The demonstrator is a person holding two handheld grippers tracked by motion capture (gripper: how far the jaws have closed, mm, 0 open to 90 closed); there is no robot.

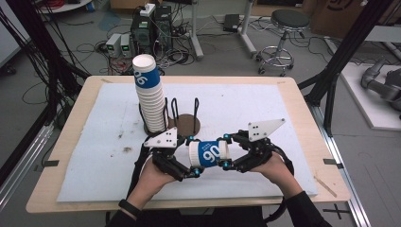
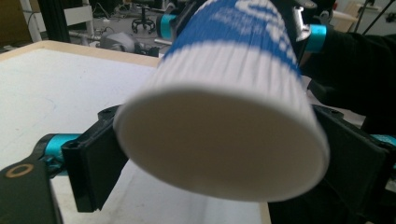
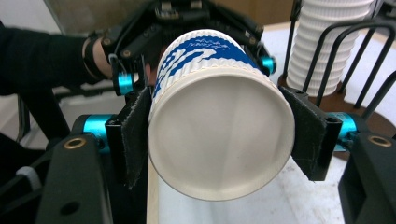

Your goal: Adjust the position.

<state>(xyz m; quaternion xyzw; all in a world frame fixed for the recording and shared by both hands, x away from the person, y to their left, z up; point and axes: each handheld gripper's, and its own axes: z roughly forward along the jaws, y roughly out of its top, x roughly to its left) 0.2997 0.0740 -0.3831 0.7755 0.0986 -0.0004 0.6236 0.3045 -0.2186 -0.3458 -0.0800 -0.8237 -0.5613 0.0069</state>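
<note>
From above we see a blue-and-white paper cup [image 1: 209, 153] lying on its side, lifted off the table [image 1: 71, 142], between the left gripper [image 1: 191, 156] and the right gripper [image 1: 226, 151], in front of a tall stack of cups [image 1: 149, 97] standing in a black wire holder [image 1: 182, 116] on a white mat [image 1: 108, 142]. The right gripper view adds what the high view cannot: both black pads [image 3: 135, 135] press flat on the cup's ribbed wall just behind its closed base, so the right gripper is clamped on the cup. In the left gripper view the cup is blurred and close; the left pad [image 2: 95, 163] stands beside the rim with a sliver of gap, so we read the left gripper as spread wide and not clamping, with the cup between its jaws.
</note>
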